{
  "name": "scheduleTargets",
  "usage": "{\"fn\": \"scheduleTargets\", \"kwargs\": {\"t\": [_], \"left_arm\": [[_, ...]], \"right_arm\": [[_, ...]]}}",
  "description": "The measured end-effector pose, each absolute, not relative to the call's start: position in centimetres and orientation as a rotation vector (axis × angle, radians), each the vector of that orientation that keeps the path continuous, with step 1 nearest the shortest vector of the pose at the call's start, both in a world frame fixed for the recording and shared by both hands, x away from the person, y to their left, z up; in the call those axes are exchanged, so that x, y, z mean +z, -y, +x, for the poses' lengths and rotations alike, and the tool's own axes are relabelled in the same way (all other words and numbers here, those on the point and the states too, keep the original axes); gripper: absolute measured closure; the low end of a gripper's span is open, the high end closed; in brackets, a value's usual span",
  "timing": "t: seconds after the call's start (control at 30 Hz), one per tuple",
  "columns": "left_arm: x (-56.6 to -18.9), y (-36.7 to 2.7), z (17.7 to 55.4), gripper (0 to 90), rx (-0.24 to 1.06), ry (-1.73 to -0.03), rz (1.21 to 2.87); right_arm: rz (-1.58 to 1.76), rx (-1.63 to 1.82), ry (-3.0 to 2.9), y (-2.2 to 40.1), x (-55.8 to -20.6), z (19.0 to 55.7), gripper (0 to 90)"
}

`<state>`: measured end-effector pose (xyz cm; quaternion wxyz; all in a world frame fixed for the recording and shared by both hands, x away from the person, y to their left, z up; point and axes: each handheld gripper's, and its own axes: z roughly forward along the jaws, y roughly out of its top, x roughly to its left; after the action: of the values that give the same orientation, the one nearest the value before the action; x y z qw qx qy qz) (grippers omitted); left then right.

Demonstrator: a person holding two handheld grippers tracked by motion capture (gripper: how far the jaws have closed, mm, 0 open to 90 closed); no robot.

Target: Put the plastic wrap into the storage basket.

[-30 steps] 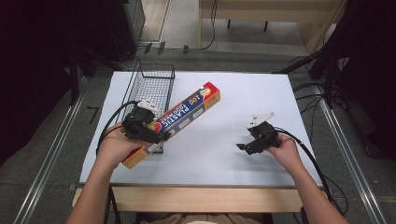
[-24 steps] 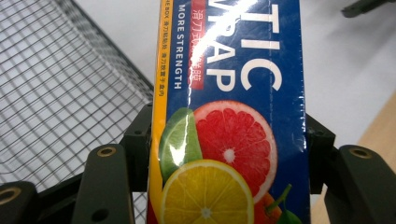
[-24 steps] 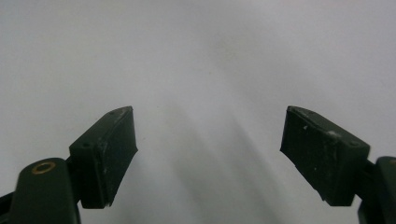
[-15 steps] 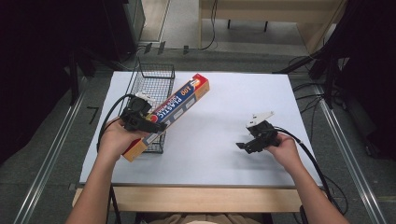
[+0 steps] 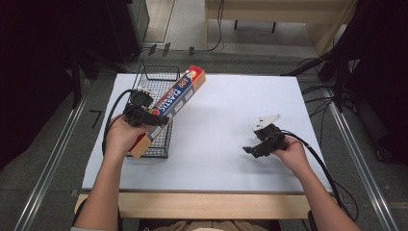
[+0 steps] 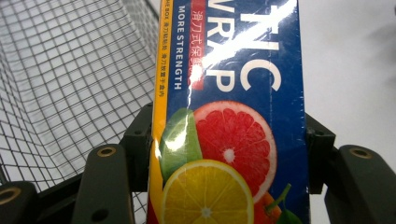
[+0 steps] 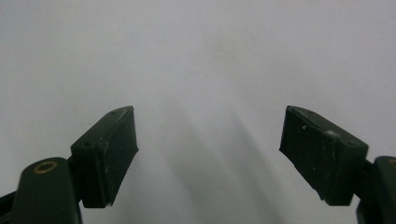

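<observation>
One white table (image 5: 216, 144) carried the whole scene, and one black wire basket (image 5: 161, 144) stood on it beneath the left gripper (image 5: 144, 114). One long box of plastic wrap (image 5: 178, 98) was the thing in hand: the left gripper's jaws pinched it across its width near the lower end, and it slanted up and away from them over the basket's open top, its far end past the basket's right rim. In the left gripper view the box (image 6: 229, 116) sat squarely between the jaws, with the basket mesh (image 6: 74, 74) to one side. To do the step well, the person would likely need to turn the box in line with the basket's long side and lower it level, so neither end caught the wire. The right gripper (image 5: 257, 144), well apart from the box, rested low over bare table with jaws spread and nothing between them.
</observation>
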<state>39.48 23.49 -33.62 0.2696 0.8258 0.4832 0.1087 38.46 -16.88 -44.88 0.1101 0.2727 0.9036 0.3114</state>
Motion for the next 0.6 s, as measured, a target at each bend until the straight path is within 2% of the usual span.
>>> {"fn": "scheduleTargets", "kwargs": {"t": [0.6], "left_arm": [[-34.8,-24.6,43.8,39.9,0.451,-1.678,2.105]], "right_arm": [[0.777,0.900,-2.667,16.6,-44.9,38.3,19.5]]}}
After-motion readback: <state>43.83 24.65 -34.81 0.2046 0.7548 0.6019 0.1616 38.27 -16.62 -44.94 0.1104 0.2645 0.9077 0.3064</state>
